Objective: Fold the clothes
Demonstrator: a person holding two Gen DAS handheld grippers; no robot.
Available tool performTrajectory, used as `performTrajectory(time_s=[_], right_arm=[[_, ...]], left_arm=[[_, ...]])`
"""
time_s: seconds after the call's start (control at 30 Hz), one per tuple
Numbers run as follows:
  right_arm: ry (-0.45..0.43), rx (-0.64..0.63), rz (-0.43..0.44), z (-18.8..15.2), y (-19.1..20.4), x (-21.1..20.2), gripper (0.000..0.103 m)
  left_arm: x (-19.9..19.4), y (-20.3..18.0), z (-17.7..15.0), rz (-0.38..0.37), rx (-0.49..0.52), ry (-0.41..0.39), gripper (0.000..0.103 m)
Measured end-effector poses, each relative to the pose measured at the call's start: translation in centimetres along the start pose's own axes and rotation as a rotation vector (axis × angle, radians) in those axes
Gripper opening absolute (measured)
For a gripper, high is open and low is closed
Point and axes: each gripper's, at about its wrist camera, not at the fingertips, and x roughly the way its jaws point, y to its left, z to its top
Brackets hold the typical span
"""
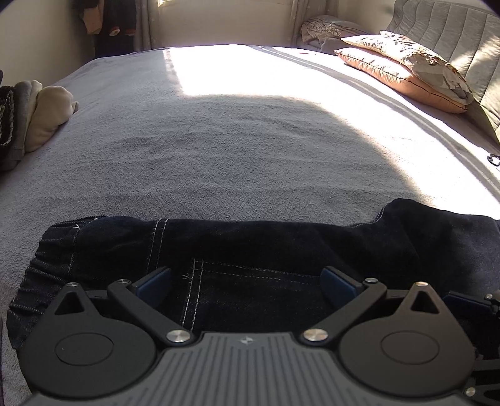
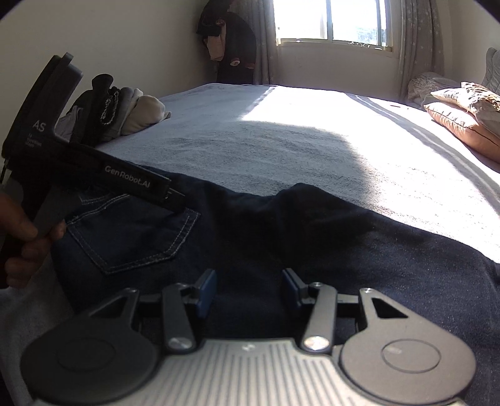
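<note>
A pair of dark blue jeans [image 1: 265, 246] lies flat across the near edge of the bed, with white stitching and a back pocket [image 2: 131, 231] showing. My left gripper [image 1: 247, 285] is open wide and hovers just over the pocket area near the waistband. My right gripper [image 2: 248, 287] is open with nothing between its blue pads, low over the jeans [image 2: 312, 237] further along the leg. The left gripper's body also shows at the left of the right wrist view [image 2: 62, 168], held by a hand.
The grey blanket on the bed [image 1: 218, 140] stretches ahead, half in bright sunlight. A stack of folded clothes [image 1: 34, 115] sits at the left edge. Pillows [image 1: 406, 75] lie at the right by the headboard. A window and curtains [image 2: 331, 22] are behind.
</note>
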Motion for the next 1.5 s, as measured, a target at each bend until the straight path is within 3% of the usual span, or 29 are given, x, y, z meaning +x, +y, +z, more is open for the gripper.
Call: performTrajectory(time_s=[0.53, 1.0, 1.1, 1.13, 1.17, 1.3, 1.5], right_arm=[[0.034, -0.054, -0.001, -1.6, -2.7, -3.2, 0.050], [0.024, 0.093, -0.201, -3.5, -10.2, -7.2, 0.049], [0.044, 0.158, -0.298, -4.0, -12.5, -7.9, 0.062], [0.053, 0.181, -0.337, -4.2, -13.3, -8.2, 0.071], [0.062, 0.204, -0.376, -4.4, -14.1, -8.4, 0.071], [0.070, 0.314, -0.436, -5.2, -17.2, -9.9, 0.070], [0.062, 0.449, -0.524, -5.9, -19.9, -11.8, 0.050]], left_arm=[[-0.3, 0.2, -1.0, -0.019, 0.033, -0.034, 0.103], [-0.4, 0.4, -1.5, -0.030, 0.054, -0.054, 0.103], [-0.4, 0.4, -1.5, -0.028, 0.056, -0.056, 0.103], [-0.4, 0.4, -1.5, -0.028, 0.056, -0.056, 0.103], [-0.4, 0.4, -1.5, -0.028, 0.055, -0.056, 0.103], [-0.4, 0.3, -1.6, -0.023, 0.055, -0.056, 0.103], [-0.4, 0.3, -1.6, -0.024, 0.055, -0.056, 0.103]])
